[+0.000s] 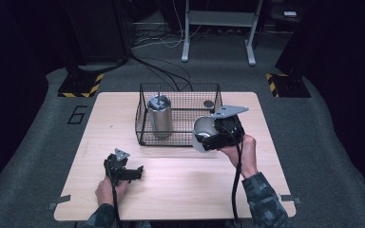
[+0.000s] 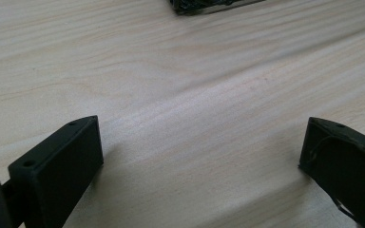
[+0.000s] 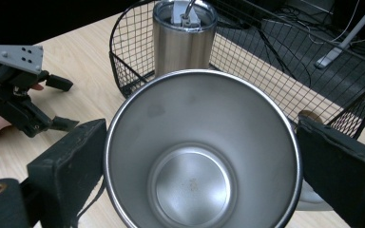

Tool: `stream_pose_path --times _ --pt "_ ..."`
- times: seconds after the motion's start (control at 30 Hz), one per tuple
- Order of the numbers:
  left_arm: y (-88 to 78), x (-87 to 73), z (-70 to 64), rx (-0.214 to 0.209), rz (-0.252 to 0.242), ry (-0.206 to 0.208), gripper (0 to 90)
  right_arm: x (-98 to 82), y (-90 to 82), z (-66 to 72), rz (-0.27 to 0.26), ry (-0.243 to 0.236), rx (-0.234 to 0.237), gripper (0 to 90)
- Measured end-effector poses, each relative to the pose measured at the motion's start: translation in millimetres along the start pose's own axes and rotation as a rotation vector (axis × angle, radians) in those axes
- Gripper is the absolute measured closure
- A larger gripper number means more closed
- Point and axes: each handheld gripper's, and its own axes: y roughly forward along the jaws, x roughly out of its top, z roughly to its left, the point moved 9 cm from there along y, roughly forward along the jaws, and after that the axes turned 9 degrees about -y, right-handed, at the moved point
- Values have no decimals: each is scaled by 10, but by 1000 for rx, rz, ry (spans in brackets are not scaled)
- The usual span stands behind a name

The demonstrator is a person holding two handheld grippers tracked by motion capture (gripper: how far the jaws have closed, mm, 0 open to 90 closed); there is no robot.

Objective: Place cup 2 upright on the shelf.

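Gripping an open steel cup between its two black fingers, the right gripper is being held just at the front right corner of the wire basket, at about 2 o'clock from the middle of the table. The cup is being clamped on opposite sides of its rim, with its mouth turned toward the gripper's camera, so that the bare inside and the round bottom are being shown in the right gripper view. In the high view the cup is being seen as a pale round mouth lifted off the table, against the basket's front edge.

Inside the basket, at its 9 o'clock side, a second steel tumbler with a lid is standing upright. A small dark round object is lying in the basket's far right corner.

The left gripper is being kept low at about 7 o'clock on the table, well apart from the basket. Its fingers are being spread wide with nothing between them, only the pale wood grain being seen below.
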Motion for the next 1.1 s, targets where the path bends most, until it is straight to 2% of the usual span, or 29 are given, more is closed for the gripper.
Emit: stream_pose_path --times 0.3,0.43,0.7,0.73,1.1 --pt "0 -1 -2 -1 0 -1 3 148 41 -73 -7 1 7 53" --pt "0 0 -1 0 -1 -1 3 213 77 -108 -10 -15 0 53" --pt "0 1 3 -2 3 9 3 289 175 -172 -9 -16 3 53" --pt "1 1 3 -2 2 9 3 310 192 -190 -17 -28 0 53" --pt "1 1 3 -2 2 8 3 430 309 -297 -2 -28 1 53"
